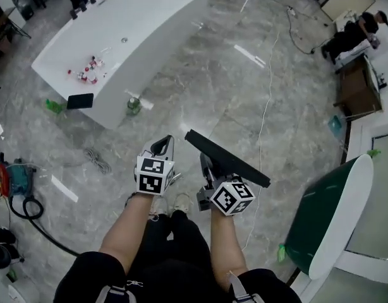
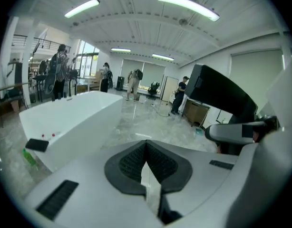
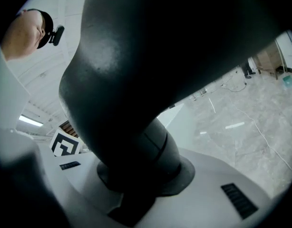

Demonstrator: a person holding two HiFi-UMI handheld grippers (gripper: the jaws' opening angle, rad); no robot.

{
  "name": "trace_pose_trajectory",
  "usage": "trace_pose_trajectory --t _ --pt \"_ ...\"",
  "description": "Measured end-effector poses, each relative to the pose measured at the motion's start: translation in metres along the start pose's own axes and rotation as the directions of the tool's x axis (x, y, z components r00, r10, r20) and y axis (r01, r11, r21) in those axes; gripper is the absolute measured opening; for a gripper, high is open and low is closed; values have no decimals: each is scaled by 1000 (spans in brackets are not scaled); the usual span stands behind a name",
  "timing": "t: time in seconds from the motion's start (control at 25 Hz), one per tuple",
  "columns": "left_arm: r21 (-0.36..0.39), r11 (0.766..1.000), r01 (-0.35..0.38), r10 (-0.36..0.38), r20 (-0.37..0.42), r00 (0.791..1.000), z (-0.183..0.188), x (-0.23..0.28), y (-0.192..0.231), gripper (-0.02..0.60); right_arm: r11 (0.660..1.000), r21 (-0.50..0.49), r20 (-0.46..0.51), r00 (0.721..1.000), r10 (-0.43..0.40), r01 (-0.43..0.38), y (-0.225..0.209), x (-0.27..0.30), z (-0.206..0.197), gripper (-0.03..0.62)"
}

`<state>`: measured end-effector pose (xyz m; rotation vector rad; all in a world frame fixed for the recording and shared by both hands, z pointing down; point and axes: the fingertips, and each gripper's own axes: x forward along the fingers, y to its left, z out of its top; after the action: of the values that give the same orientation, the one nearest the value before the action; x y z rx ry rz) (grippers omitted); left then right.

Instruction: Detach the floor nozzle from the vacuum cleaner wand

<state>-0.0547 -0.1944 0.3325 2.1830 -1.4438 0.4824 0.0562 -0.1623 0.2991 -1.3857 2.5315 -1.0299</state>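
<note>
In the head view, the floor nozzle (image 1: 227, 159) is seen as a long dark bar held in the air above the marble floor (image 1: 200, 74), running slantwise from upper left to lower right. It is carried by the right gripper (image 1: 207, 164), whose jaws reach up to the underside of the bar near its middle. The left gripper (image 1: 162, 146) is held just beside it on the left, apart from the nozzle. A long white table (image 1: 143, 17) is seen further off at the upper left, with a green bottle (image 1: 133, 105) on the floor at its near corner. A red and teal canister vacuum (image 1: 9, 177) with its black hose (image 1: 31, 216) lies at the left edge, well apart from the nozzle. A thin cable (image 1: 263, 118) trails across the floor.

In the left gripper view, the jaws of the left gripper (image 2: 147, 148) are pressed together with nothing between them. The floor nozzle (image 2: 222, 94) is seen at the right, raised and tilted, clear of these jaws. The white table (image 2: 74, 118) stands ahead at the left, and several people (image 2: 58, 75) are seen standing beyond it.

In the right gripper view, the right gripper (image 3: 139, 177) is clamped on the rounded dark neck of the floor nozzle (image 3: 131, 103), which fills most of the picture and rises from between the jaws. The marker cube (image 3: 65, 144) of the left gripper is seen just left of the neck
</note>
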Motion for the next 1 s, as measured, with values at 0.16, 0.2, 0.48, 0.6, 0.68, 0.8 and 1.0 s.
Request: trace_pose_trajectory --t 0.16,0.2,0.48,0.6,0.68,0.8,1.0 --pt "99 995 24 -33 97 995 87 -70 -38 11 999 -42 82 997 2 2 58 -33 63 87" --pt "112 993 24 -38 120 992 102 -86 -43 11 999 -49 108 994 3 3 68 -40 78 87" --pt "148 989 12 -49 248 968 180 -160 -87 11 997 -75 291 957 19 3 106 -100 184 87" --pt "182 983 3 -58 299 952 216 -181 -104 11 991 -133 341 939 35 11 123 -121 221 87" --pt "206 979 -13 -56 326 944 236 -190 -113 11 986 -168 364 930 45 18 129 -131 239 87" --pt "230 971 -58 -28 355 934 255 -192 -118 11 982 -186 381 923 55 18 129 -134 255 87" --pt "221 974 -53 -28 347 937 257 -187 -118 11 986 -165 369 925 94 -35 132 -127 257 87"
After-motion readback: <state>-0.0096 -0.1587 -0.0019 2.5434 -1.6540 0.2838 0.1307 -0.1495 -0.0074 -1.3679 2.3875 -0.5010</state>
